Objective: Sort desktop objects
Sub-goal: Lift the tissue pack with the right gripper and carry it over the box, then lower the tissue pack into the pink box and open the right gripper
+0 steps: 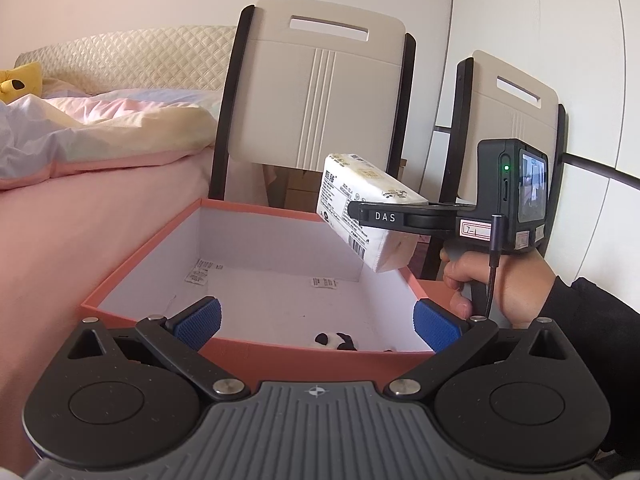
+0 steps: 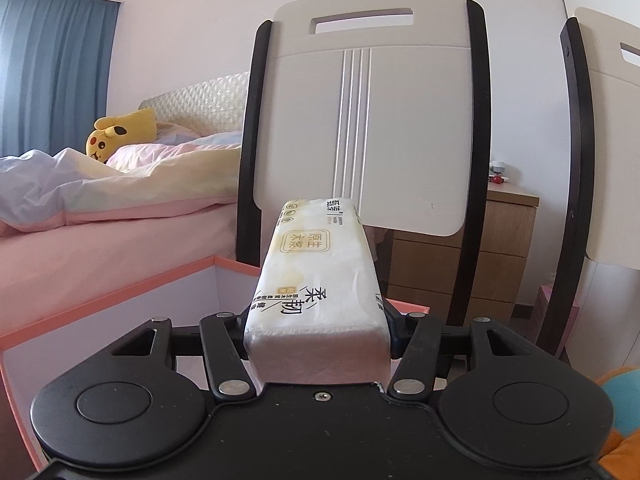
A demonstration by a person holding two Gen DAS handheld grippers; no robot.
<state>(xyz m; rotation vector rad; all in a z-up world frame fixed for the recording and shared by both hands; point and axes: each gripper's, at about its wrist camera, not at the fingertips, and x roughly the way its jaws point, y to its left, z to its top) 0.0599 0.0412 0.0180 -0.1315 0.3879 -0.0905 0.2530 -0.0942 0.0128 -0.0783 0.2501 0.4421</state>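
A bedroom with a pink bed on the left and two white chair backs behind. An orange box with a white inside sits in front. The right tool is clenched on a pack of tissues, holding it tilted in the air above the box's far right corner. The left tool hangs released over the near rim, gripping nothing. A small black-and-white toy already lies inside; judging by this, sorting is underway and the tissues are not yet placed.

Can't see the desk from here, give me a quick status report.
Right gripper shut on tissue pack, above pink box. Left gripper open, empty. Nothing blocking.
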